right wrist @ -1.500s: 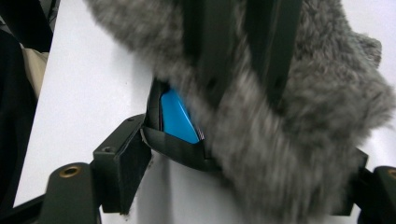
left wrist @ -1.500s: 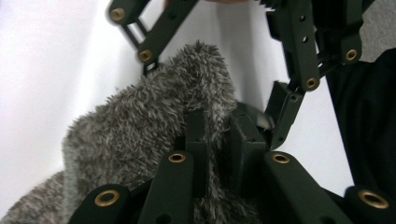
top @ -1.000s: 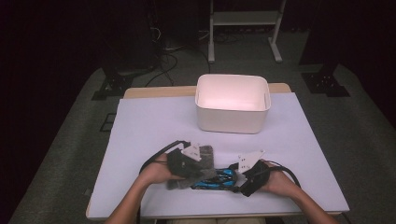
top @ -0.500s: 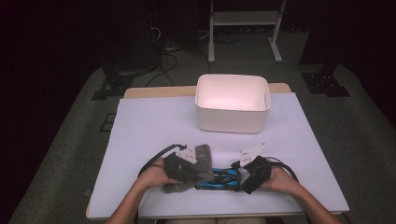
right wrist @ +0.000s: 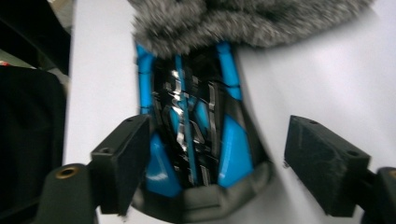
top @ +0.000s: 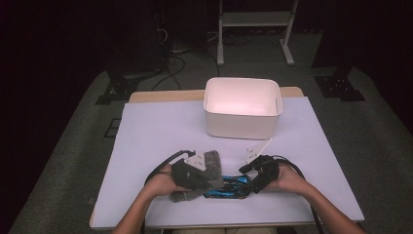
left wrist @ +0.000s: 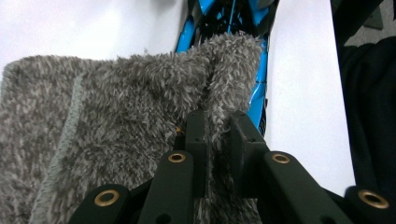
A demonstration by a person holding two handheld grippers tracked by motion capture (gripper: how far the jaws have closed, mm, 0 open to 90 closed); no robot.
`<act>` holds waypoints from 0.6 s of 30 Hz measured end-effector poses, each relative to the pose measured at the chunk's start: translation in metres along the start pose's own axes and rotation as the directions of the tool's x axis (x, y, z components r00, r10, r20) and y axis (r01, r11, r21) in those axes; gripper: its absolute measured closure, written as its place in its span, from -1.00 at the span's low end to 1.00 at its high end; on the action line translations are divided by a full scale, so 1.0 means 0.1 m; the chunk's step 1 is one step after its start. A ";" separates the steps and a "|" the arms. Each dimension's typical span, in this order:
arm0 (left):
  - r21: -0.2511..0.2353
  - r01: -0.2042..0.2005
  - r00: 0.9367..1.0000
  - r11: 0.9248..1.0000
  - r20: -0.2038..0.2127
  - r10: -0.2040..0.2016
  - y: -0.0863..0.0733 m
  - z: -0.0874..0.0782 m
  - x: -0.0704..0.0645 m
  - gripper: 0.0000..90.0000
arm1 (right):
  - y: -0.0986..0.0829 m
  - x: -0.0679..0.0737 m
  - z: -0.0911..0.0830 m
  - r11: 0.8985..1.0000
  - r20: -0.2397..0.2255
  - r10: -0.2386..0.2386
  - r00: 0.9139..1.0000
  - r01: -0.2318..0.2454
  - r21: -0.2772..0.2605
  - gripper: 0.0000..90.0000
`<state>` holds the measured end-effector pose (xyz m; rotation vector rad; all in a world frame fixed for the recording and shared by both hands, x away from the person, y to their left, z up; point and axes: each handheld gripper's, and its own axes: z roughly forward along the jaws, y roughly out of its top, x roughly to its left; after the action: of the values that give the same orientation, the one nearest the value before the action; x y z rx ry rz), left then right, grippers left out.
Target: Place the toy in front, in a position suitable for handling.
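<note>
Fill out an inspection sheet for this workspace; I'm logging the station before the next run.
Surface: white-covered table, flat.
Job's things: fuzzy grey cloth partly covering a blue-and-black shoe-like item; open white rectangular bin behind, inside looks empty.
Clutter: nothing seen.
Grippers: left gripper shut on a fold of the cloth; right gripper open, jaws straddling the blue item's end.
Cables: black leads loop from both grippers.
Surroundings: dark room, grey floor, metal stand behind.

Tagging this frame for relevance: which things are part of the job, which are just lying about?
In play:
- grey fuzzy cloth, pinched by the left gripper
- blue and black object, between the open jaws of the right gripper

Idle for now:
- white bin, possibly the destination
- white stand behind the table
</note>
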<state>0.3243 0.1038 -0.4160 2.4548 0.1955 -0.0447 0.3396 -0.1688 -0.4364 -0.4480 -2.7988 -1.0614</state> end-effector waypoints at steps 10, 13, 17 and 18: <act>-0.055 0.036 0.999 0.998 -0.014 -0.037 0.10 -0.07 0.08 0.76 | -0.02 -0.02 0.03 0.999 -0.067 0.044 0.997 -0.044 -0.012 -0.19; -0.058 0.056 0.998 0.997 -0.022 -0.057 0.13 -0.08 0.10 0.74 | -0.02 0.07 0.02 0.999 -0.019 -0.010 1.000 0.009 -0.031 -0.17; -0.049 0.078 0.997 0.996 -0.016 -0.079 0.17 -0.06 0.14 0.69 | -0.03 0.19 -0.01 0.995 0.043 -0.087 0.995 0.089 -0.047 -0.14; -0.045 0.083 0.996 0.996 -0.011 -0.084 0.18 -0.05 0.15 0.66 | -0.03 0.22 -0.01 0.993 0.060 -0.108 0.992 0.110 -0.046 -0.14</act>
<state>0.3415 0.0948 -0.4018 2.4022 0.3017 -0.0609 0.3177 -0.1666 -0.4331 -0.3389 -2.8823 -1.1596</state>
